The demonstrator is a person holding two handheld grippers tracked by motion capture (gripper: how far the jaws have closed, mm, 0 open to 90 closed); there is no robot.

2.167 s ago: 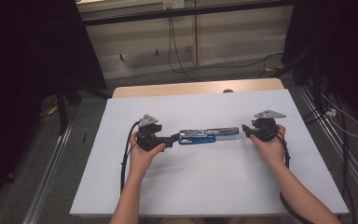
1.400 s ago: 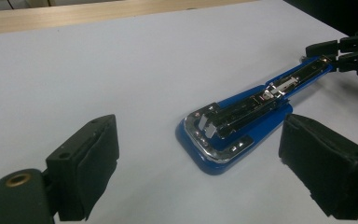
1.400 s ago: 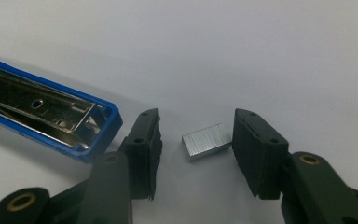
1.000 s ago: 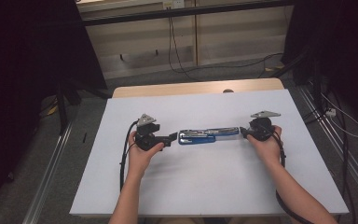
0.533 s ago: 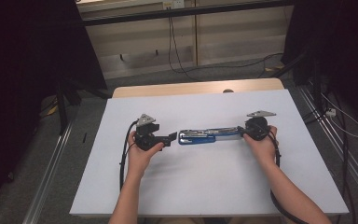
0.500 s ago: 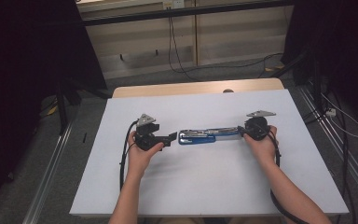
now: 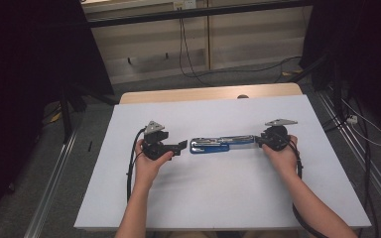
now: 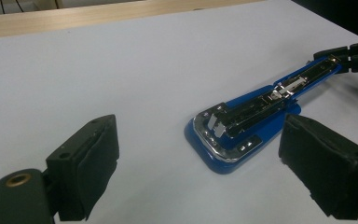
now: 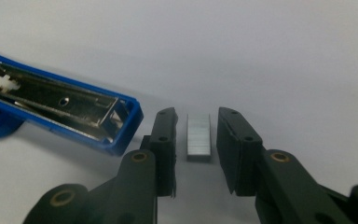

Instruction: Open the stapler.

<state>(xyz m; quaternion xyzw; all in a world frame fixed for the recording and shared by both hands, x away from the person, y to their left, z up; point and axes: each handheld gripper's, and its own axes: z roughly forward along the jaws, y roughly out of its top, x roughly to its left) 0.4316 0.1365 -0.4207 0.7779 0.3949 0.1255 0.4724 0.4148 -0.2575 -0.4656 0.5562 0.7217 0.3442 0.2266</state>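
One blue stapler (image 7: 222, 144) lies swung open flat in the middle of the white table (image 7: 228, 198), its metal staple channel (image 9: 60, 105) facing up and bare as far as the right gripper view shows. That much looks done. What looks left is the refill itself: a single strip of staples (image 9: 198, 137) lies on the table just beyond the stapler's far end, not yet lifted.

The right gripper (image 9: 196, 140) straddles that strip. Its jaws have just been closing and stand narrowly apart, with a sliver of gap on each side, so they are not pressing on the staples yet.

The left gripper (image 8: 200, 163) waits near the stapler's hinged end (jaws wide apart, nothing between them), apart from it.

Count: one stapler, one staple strip, two grippers, two hands.
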